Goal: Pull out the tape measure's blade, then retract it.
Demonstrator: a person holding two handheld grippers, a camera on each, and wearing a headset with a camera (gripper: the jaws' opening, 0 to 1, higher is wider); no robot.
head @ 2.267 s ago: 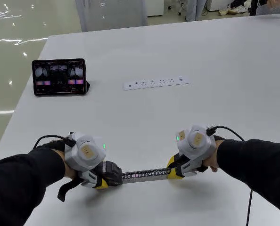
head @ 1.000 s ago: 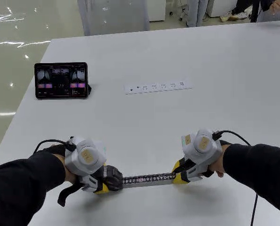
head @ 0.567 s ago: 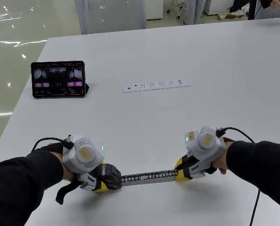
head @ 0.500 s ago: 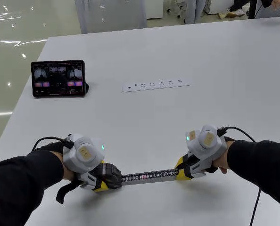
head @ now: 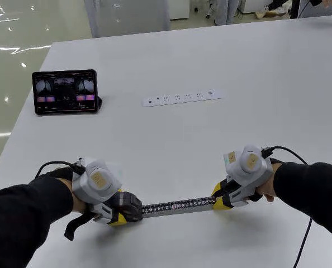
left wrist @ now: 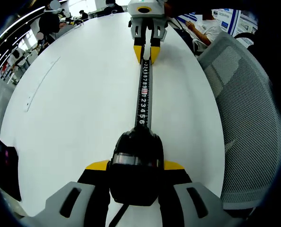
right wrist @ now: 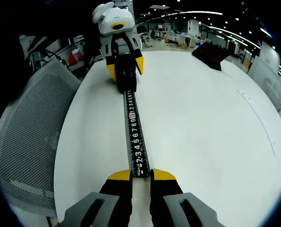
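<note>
A black tape measure case (head: 128,205) lies near the table's front edge, and my left gripper (head: 119,215) is shut on it; in the left gripper view the case (left wrist: 135,161) sits between the yellow-tipped jaws. Its dark numbered blade (head: 177,206) runs out to the right across the white table (head: 210,128). My right gripper (head: 217,202) is shut on the blade's end. In the right gripper view the blade (right wrist: 134,137) stretches away from my right gripper (right wrist: 141,176) to the case (right wrist: 125,75). The left gripper view has the blade (left wrist: 144,94) ending at the right gripper (left wrist: 146,53).
A tablet (head: 65,91) with a lit screen stands at the back left. A white power strip (head: 181,97) lies across the middle of the table. A cable (head: 303,245) trails from the right gripper. A mesh chair (left wrist: 254,123) is beside the table.
The right gripper has drawn further right with the blade's end, so more blade shows between the grippers. The left gripper still holds the case in place.
</note>
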